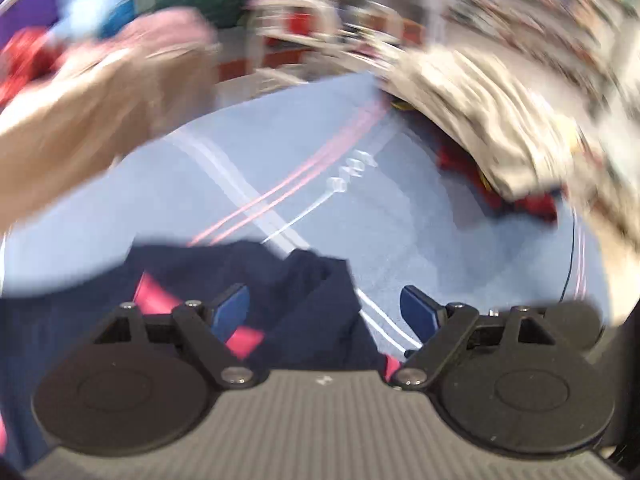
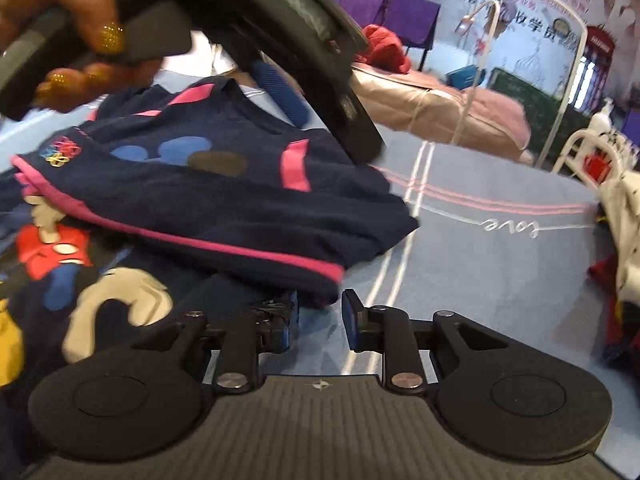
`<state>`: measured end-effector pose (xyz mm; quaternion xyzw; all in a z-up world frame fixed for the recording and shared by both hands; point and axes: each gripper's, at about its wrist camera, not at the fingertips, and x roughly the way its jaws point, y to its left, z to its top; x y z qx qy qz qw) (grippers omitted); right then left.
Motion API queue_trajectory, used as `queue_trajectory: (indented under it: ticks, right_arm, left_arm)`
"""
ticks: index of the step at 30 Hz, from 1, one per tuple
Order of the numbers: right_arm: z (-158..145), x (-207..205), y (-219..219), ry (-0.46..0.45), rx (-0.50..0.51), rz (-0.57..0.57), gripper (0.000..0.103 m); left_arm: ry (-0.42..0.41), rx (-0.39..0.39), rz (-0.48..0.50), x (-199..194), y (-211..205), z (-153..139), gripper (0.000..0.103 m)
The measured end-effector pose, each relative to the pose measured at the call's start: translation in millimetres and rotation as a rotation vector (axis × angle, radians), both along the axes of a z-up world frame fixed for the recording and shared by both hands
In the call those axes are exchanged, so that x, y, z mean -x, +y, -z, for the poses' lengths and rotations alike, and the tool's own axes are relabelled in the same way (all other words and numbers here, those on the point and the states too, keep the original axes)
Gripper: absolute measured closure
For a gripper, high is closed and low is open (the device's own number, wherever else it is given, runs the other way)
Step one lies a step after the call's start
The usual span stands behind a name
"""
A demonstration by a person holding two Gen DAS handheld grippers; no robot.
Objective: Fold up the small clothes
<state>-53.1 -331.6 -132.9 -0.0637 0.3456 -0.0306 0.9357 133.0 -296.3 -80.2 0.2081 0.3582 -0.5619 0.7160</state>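
Note:
A navy child's top (image 2: 224,200) with pink trim and cartoon prints lies partly folded on the blue bedspread (image 2: 480,264). My right gripper (image 2: 320,316) sits low at its near hem, jaws apart with a narrow gap, the left pad under the cloth edge. My left gripper (image 1: 326,312) is open, hovering over the navy top (image 1: 256,280); its view is motion-blurred. The left gripper's body (image 2: 280,40) and the hand holding it cross the top of the right wrist view.
A heap of white patterned clothes (image 1: 500,120) with red items lies at the bed's right side, also in the right wrist view (image 2: 624,240). A pink bed (image 2: 440,108) and a white rail (image 2: 580,152) stand beyond. An arm (image 1: 80,120) crosses the left view.

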Motion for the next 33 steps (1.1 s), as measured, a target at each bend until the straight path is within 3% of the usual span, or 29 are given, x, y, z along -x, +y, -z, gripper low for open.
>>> queue_trajectory:
  ticks: [1,3,5,7,8,9,10,11,13,15,22,25,27,28,30,32,33]
  right_arm:
    - [1,-1,-3,0.001,-0.005,0.008,0.061]
    - [0,2,-5,-0.016,-0.038,0.005,0.06]
    - [1,4,-5,-0.036,-0.048,-0.006,0.059]
    - [3,0,-8,-0.036,-0.067,0.01,0.06]
    - [4,-1,-10,-0.047,-0.099,0.016,0.06]
    - [4,-1,-13,-0.053,-0.133,0.02,0.07]
    - [5,-4,-14,-0.052,-0.16,0.025,0.085]
    - [5,-5,-14,-0.051,-0.171,0.042,0.087]
    - [5,-5,-14,-0.057,-0.195,0.076,0.092]
    - [1,-3,-11,-0.061,-0.22,0.095,0.093]
    - [-7,16,-2,-0.015,-0.33,0.161,0.094]
    - [-1,24,12,0.014,-0.336,0.162,0.092]
    - [6,25,10,0.023,-0.361,0.185,0.087]
    - [6,27,8,0.007,-0.372,0.182,0.074]
    - [-3,29,6,-0.013,-0.333,0.189,0.058]
    - [-18,34,6,-0.059,-0.251,0.221,0.056]
    - [-26,36,3,-0.094,-0.244,0.231,0.056]
  left_arm:
    - [-0.006,-0.022,0.057,3,-9,3,0.025]
    - [-0.03,-0.078,0.139,5,-23,11,0.041]
    - [-0.069,-0.106,0.166,6,-35,17,0.043]
    - [-0.059,-0.124,0.183,5,-46,23,0.049]
    - [-0.038,-0.132,0.191,4,-51,26,0.063]
    - [-0.015,-0.147,0.207,2,-56,28,0.082]
    - [-0.001,-0.168,0.223,2,-59,30,0.089]
    - [-0.003,-0.187,0.238,3,-62,33,0.096]
    - [-0.039,-0.202,0.245,8,-65,35,0.1]
    - [-0.065,-0.184,0.186,2,-65,34,0.102]
    - [-0.088,-0.147,0.059,-23,-73,25,0.101]
    - [-0.086,-0.107,0.043,-21,-65,16,0.092]
    - [-0.106,-0.097,0.028,-18,-60,13,0.081]
    - [-0.102,-0.079,0.018,-17,-55,11,0.078]
    - [-0.096,-0.048,-0.029,-16,-38,5,0.058]
    - [-0.08,-0.016,-0.101,-13,-13,3,0.045]
    - [-0.053,0.0,-0.132,-12,1,3,0.043]
